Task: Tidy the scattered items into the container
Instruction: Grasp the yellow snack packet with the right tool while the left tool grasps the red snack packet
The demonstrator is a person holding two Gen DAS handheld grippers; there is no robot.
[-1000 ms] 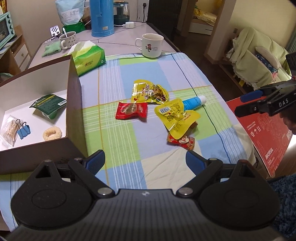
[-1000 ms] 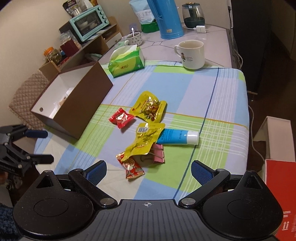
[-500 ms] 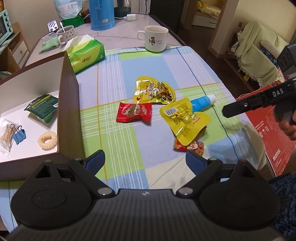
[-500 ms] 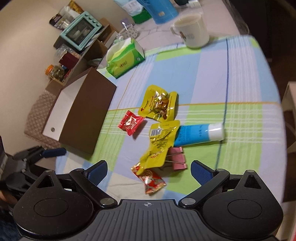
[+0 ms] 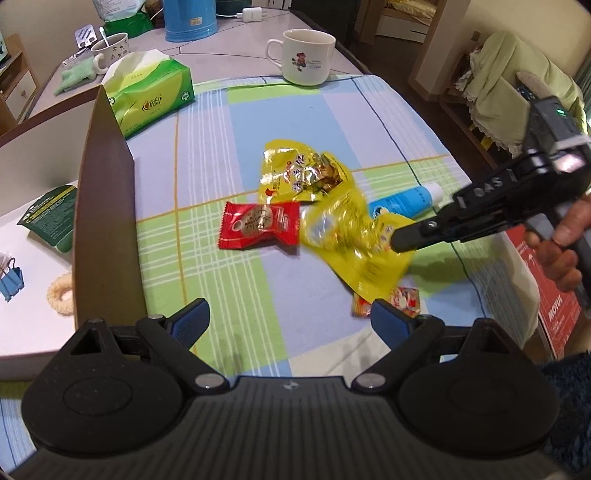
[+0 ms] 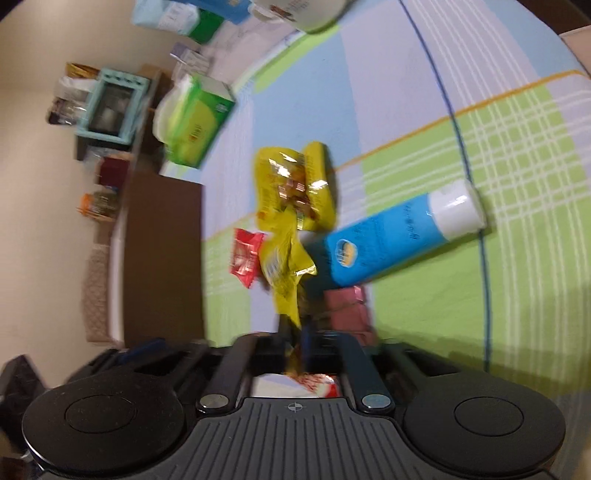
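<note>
My right gripper (image 6: pixel 295 328) is shut on the near corner of a yellow snack packet (image 6: pixel 284 266), which looks lifted and blurred with motion. From the left wrist view, the right gripper (image 5: pixel 397 236) reaches in from the right, pinching that yellow packet (image 5: pixel 347 240). On the checked cloth lie a second yellow packet (image 5: pixel 303 177), a red packet (image 5: pixel 258 225), a blue tube (image 5: pixel 402 201) and a small red candy packet (image 5: pixel 384 301). Pink binder clips (image 6: pixel 347 310) lie by the tube (image 6: pixel 399 232). The brown box (image 5: pixel 105 221) stands at the left. My left gripper (image 5: pixel 290 319) hangs open beside it, holding nothing.
Inside the box lie a green packet (image 5: pixel 48 218), a blue binder clip (image 5: pixel 9 284) and a pale ring (image 5: pixel 61 291). A green tissue pack (image 5: pixel 151 92), a white mug (image 5: pixel 304 55) and a blue jug (image 5: pixel 190 18) stand at the back. The table's edge runs along the right.
The right gripper swung in from the right, went from open to shut on the yellow packet and raised it. The left gripper moved slightly forward and stayed open.
</note>
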